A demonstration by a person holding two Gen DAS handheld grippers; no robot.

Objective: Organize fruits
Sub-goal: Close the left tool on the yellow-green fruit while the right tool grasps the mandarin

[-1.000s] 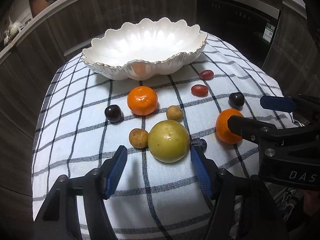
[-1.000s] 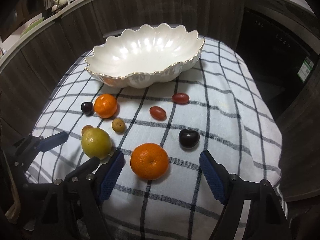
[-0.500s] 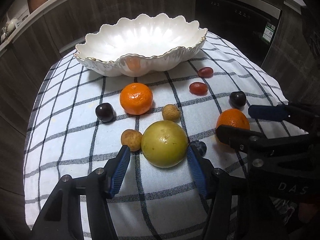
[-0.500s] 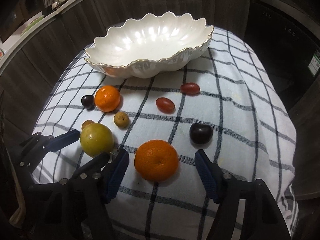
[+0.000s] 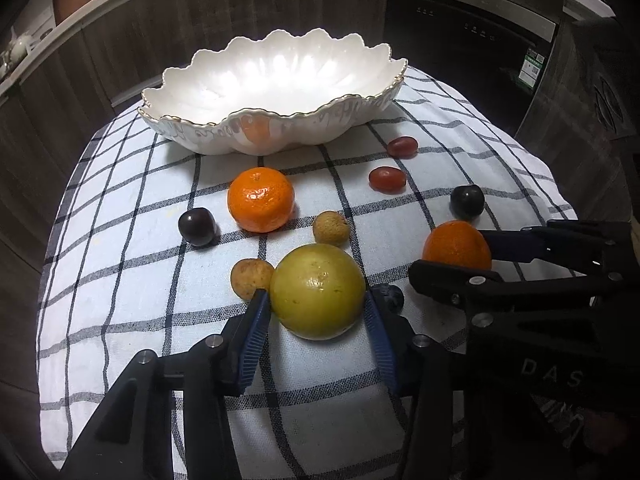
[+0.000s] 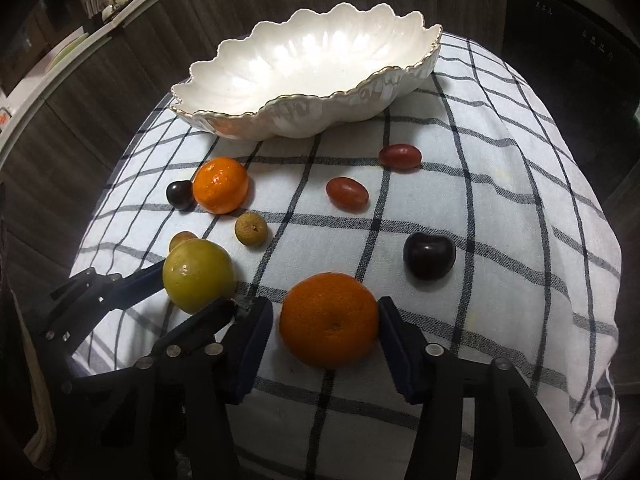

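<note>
A white scalloped bowl [image 5: 276,80] stands empty at the back of the checked cloth [image 5: 120,300]. My left gripper [image 5: 316,312] is open, its blue pads on either side of a yellow-green round fruit [image 5: 318,291], close to touching it. My right gripper [image 6: 326,334] is open around an orange [image 6: 329,319], which still rests on the cloth. In the left wrist view the right gripper [image 5: 460,258] straddles that orange [image 5: 456,245]. In the right wrist view the left gripper [image 6: 192,284] flanks the green fruit [image 6: 198,274].
A second orange [image 5: 261,199], two dark cherries [image 5: 196,226] [image 5: 467,200], two red grape tomatoes [image 5: 387,179] [image 5: 402,146], two small brown fruits [image 5: 330,228] [image 5: 251,278] and a blueberry [image 5: 390,296] lie on the cloth. Dark cabinets surround the table.
Both grippers have moved forward and down. The left jaws now flank the green fruit; the right jaws now flank the near orange and have narrowed.
</note>
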